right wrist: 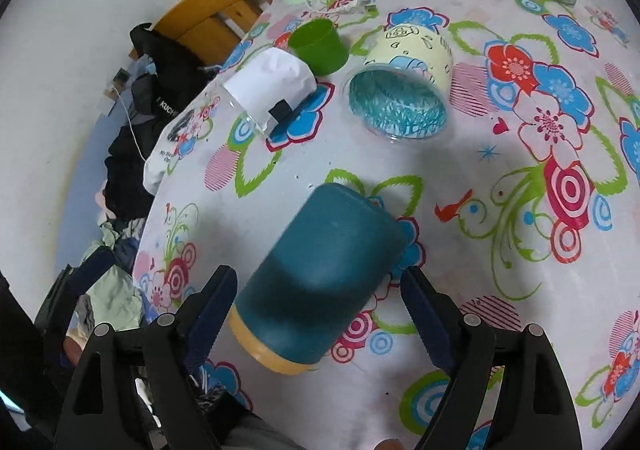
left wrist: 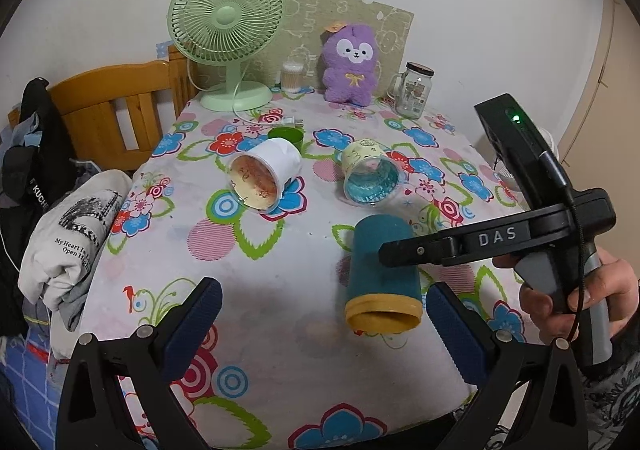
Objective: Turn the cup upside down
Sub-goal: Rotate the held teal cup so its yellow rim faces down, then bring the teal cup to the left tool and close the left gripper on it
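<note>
1. Teal cup (left wrist: 382,270) with a yellow rim band is lying on its side on the floral tablecloth (left wrist: 280,290), rim end toward the near table edge. Same cup in the right wrist view (right wrist: 320,274).
2. Right gripper (right wrist: 320,314): jaws spread wide, straddling the teal cup near its rim end. Blue pads (right wrist: 212,314) sit either side of the cup with a gap on both sides. Released, nothing grasped.
3. In the left wrist view the right gripper (left wrist: 404,250) reaches across the top of the teal cup; the hand (left wrist: 580,298) holding its handle is to the cup's right.
4. Left gripper (left wrist: 324,334): jaws wide apart, hovering over bare cloth just left of the teal cup's rim. Its right pad (left wrist: 456,334) is beside the rim; can't tell if they touch. Nothing held.
5. Beyond the teal cup, all lying on their sides: white cup (left wrist: 266,174) far-left, pale yellow cup with blue inside (left wrist: 370,174) directly behind. Small green cup (right wrist: 318,46) behind the white one.
6. Far edge of the table from the teal cup: green fan (left wrist: 226,26), purple plush (left wrist: 352,64), glass jar mug (left wrist: 414,90).
7. Left of the table: folded clothes (left wrist: 68,238) and a wooden bed frame (left wrist: 116,110).
</note>
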`<state>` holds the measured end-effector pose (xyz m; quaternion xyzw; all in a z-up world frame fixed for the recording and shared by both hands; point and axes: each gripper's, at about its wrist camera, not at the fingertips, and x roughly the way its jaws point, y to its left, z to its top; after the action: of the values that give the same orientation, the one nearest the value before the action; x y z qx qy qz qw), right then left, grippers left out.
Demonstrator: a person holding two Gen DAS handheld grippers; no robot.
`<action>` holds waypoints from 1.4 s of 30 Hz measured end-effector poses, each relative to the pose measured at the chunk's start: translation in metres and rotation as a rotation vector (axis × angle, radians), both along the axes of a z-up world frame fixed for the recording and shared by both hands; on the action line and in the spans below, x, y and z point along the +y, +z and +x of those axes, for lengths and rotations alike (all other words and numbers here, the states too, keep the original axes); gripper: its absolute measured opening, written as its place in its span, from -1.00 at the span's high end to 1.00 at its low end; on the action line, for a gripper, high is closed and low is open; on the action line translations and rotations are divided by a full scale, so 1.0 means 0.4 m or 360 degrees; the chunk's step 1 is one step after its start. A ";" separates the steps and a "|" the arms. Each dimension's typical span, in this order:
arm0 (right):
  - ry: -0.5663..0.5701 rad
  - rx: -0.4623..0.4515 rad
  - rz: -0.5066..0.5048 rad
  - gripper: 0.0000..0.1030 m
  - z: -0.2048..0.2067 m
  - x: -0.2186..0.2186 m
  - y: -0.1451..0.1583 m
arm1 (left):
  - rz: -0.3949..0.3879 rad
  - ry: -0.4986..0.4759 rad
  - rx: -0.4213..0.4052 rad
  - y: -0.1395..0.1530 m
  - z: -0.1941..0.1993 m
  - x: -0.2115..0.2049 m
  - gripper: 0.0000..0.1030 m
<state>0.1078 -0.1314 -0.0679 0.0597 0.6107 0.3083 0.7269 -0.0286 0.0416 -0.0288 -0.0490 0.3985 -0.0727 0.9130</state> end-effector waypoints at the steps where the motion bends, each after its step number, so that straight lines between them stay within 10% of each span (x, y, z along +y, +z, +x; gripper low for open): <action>1: -0.0006 0.0001 0.0002 -0.67 0.002 -0.007 -0.001 | -0.0003 -0.0001 0.0000 0.001 0.002 -0.002 -1.00; 24: -0.0273 -0.0091 0.0088 -0.67 -0.081 -0.240 0.047 | 0.0133 -0.0208 0.0062 0.003 0.137 -0.141 -1.00; 42: -0.0106 -0.0325 -0.0037 -0.68 -0.165 -0.239 0.074 | 0.0348 -0.0280 0.0342 -0.093 0.274 -0.236 -1.00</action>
<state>0.0417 -0.2271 -0.0383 0.0400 0.5347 0.2814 0.7958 0.0810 -0.0528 -0.0661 0.0781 0.5022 -0.1028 0.8551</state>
